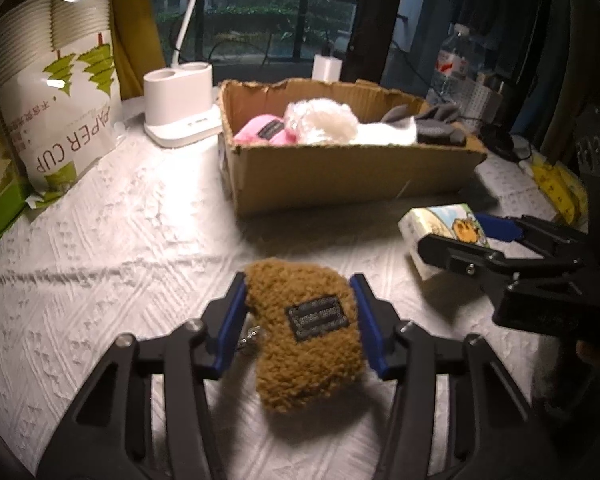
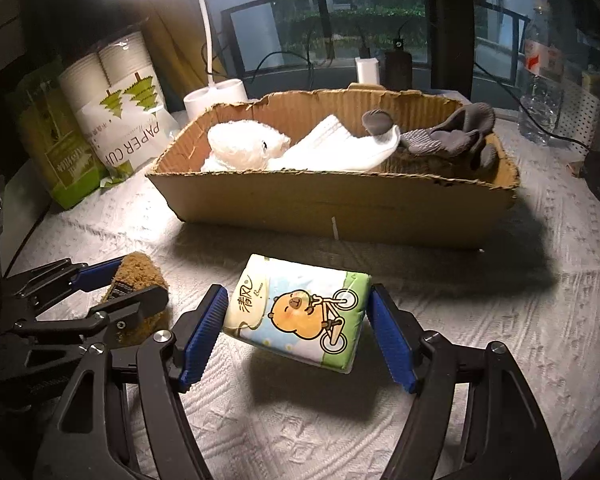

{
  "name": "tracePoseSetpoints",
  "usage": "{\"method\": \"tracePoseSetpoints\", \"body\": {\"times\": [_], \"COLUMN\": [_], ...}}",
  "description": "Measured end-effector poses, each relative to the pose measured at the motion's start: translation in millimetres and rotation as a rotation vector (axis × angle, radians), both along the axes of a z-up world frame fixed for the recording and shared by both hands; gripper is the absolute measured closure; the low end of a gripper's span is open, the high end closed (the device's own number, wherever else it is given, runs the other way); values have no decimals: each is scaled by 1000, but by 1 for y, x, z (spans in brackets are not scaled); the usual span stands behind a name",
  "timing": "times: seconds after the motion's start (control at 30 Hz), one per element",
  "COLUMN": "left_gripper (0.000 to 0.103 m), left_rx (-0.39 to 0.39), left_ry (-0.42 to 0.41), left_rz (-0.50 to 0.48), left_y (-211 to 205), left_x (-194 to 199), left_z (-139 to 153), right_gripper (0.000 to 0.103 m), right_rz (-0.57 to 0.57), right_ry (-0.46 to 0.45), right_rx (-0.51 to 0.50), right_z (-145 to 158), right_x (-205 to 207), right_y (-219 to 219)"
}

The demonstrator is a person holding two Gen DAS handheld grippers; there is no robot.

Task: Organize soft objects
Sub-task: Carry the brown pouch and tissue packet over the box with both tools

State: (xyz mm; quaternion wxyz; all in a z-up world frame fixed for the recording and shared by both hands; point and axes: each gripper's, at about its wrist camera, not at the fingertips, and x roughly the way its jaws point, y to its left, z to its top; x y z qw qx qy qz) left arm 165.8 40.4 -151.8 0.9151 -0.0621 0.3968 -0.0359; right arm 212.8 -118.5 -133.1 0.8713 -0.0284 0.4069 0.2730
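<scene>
Your left gripper [image 1: 300,320] clasps a fuzzy brown pouch [image 1: 306,338] with a dark label. Your right gripper [image 2: 296,332] grasps a soft tissue pack [image 2: 300,312] printed with a cycling capybara, before the torn cardboard box [image 2: 340,208].

Brown fuzzy pouch [image 1: 304,332] with black patch; tissue pack [image 2: 300,312] green-blue with orange cartoon animal; tan cardboard box [image 2: 340,208]; white embossed desk [image 1: 120,248]; blue gripper pads [image 2: 204,332].
</scene>
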Motion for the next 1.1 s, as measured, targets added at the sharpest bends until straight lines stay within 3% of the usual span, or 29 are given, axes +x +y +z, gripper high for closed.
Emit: {"method": "tracePoseSetpoints", "body": {"times": [0.27,1.1], "left_gripper": [51,51], "left_rx": [-35,14], "left_ry": [-40,-141], "left_rz": [11,18], "left_y": [-2,-18], "left_x": [-10,-2], "left_z": [14,64], "right_gripper": [29,28], "right_rz": [-2,-15], "right_ry": [-28,-137], "right_rx": [22,66], "right_z": [10,57], "right_x": [-7,-1], "right_y": [-10,-38]}}
